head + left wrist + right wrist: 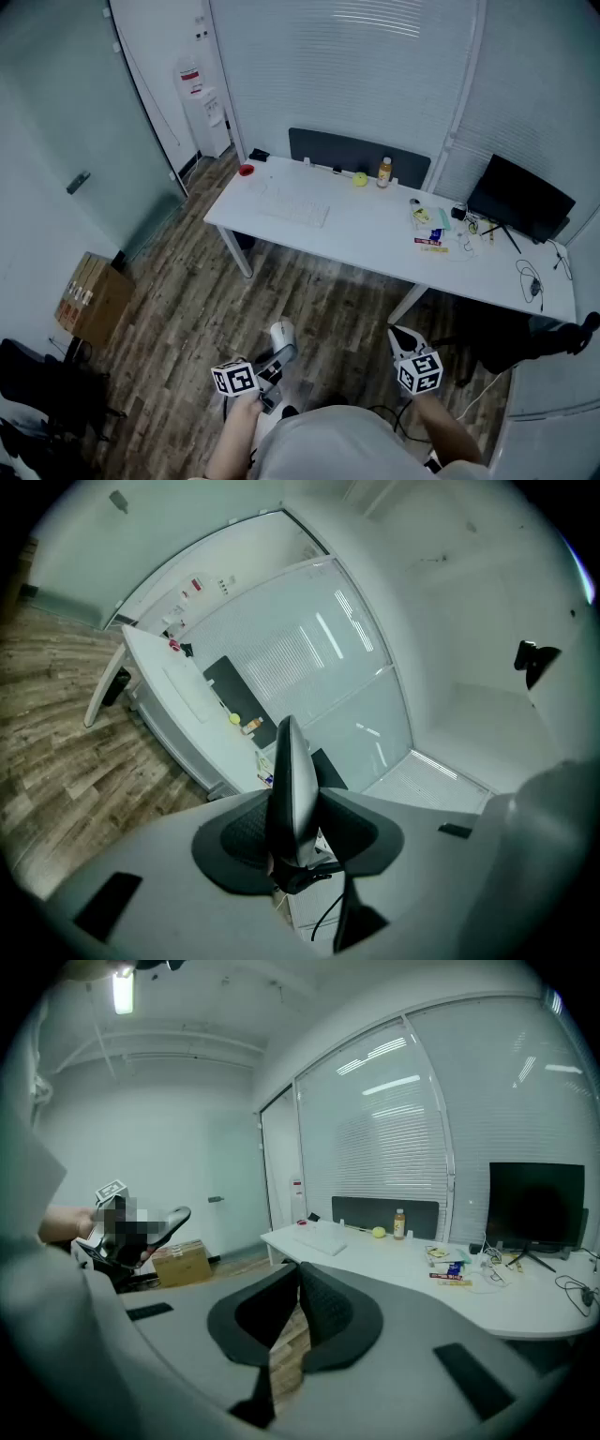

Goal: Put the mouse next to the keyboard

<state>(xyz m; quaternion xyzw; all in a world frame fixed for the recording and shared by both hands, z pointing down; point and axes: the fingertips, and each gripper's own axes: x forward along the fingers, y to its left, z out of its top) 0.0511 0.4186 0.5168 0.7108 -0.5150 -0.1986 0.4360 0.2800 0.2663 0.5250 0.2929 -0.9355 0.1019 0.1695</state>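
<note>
A white keyboard (293,208) lies on the left part of the white desk (375,239), far ahead of me; it also shows in the left gripper view (192,691) and the right gripper view (319,1239). My left gripper (274,361) is held low in front of my body, well back from the desk. Its jaws are shut on the mouse (291,789), which stands edge-on between the pads with its cable hanging below. My right gripper (405,345) is beside it, shut with nothing between its jaws (298,1279). The right gripper view shows the left gripper (141,1232) holding the mouse (173,1221).
On the desk stand a black monitor (518,199), a bottle (384,172), a yellow ball (360,179), a red object (246,170), small packets (431,230) and cables (532,279). A cardboard box (91,298) sits on the wooden floor at left. A water dispenser (208,112) stands at the back.
</note>
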